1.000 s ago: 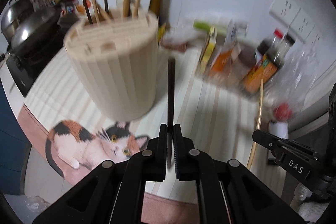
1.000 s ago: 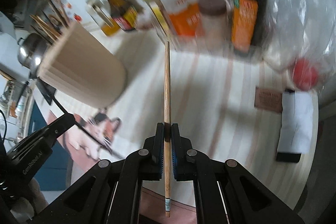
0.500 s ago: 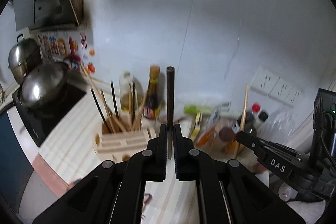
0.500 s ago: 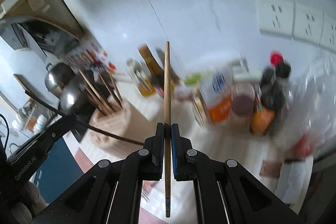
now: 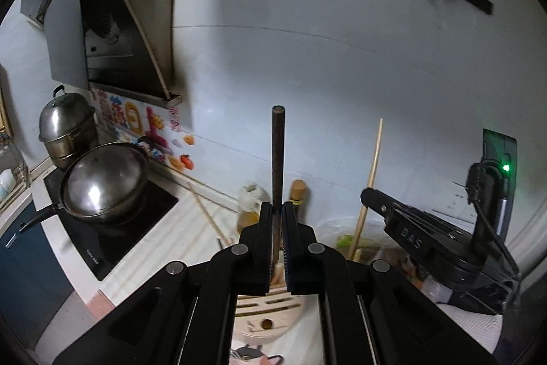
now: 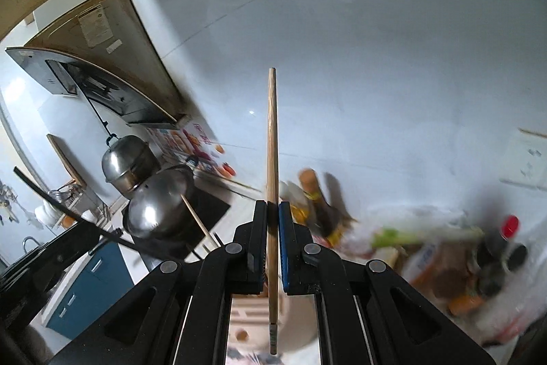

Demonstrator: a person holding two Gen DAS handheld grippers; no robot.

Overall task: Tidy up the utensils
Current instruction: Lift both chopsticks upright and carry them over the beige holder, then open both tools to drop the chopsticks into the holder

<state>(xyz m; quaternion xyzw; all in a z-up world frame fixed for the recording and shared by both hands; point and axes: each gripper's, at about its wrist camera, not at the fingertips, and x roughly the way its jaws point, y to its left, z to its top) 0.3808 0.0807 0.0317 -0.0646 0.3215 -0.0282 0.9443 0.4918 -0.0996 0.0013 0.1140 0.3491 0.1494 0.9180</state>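
My left gripper [image 5: 277, 211] is shut on a dark chopstick [image 5: 277, 153] that points straight up. My right gripper [image 6: 272, 211] is shut on a light wooden chopstick [image 6: 272, 139], also upright. The pale wooden utensil holder [image 5: 266, 313] lies below both grippers, mostly hidden by the fingers; it also shows in the right wrist view [image 6: 246, 320]. Wooden chopsticks [image 5: 208, 218] stick out of it. In the left wrist view the right gripper [image 5: 372, 197] and its chopstick [image 5: 371, 180] stand to the right.
A steel wok [image 5: 102, 183] and a steamer pot [image 5: 65, 129] sit on a black cooktop [image 5: 136, 221] at left, under a range hood [image 5: 112, 33]. Sauce bottles [image 6: 314, 200], packets and a plastic bag [image 6: 444, 248] crowd the counter's back right. A white wall is behind.
Both grippers have tilted up and risen, chopsticks still held. The view swung from the countertop and holder's side to the wall; the holder is now beneath the fingers.
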